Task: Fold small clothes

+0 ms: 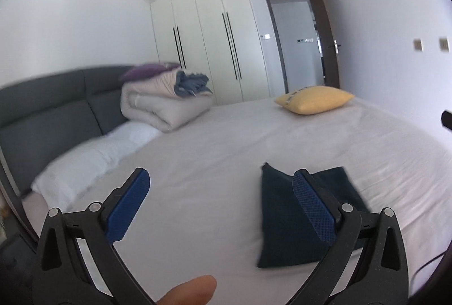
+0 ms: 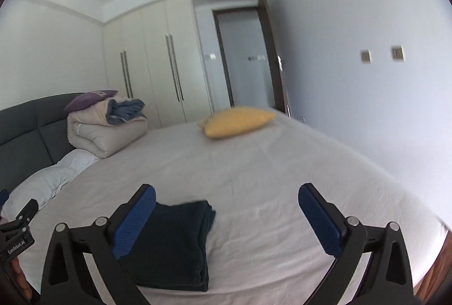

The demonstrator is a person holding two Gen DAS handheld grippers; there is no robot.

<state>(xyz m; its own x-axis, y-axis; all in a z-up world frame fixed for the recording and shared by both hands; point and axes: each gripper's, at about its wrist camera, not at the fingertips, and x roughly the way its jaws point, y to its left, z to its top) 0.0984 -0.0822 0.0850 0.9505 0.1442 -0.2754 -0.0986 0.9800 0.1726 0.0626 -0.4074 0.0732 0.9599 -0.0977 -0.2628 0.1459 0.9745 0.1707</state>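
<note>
Left-wrist view only: fingertip [image 1: 195,289] btm edge.

Dark, perhaps navy folded cloth [image 2: 175,243], yellow pillow [image 2: 238,121], blue fingers [image 2: 135,220]

White lettering (too blurred to read) on left claw [image 2: 17,226].

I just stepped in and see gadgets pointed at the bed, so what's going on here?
A person is folding small clothes with a two-finger gripper in each hand. The dark garment lies folded flat on the bed sheet. The left gripper and the right gripper both stand open and empty above the bed, touching nothing. Farther back sit a yellow pillow and a rolled duvet by the headboard.
</note>
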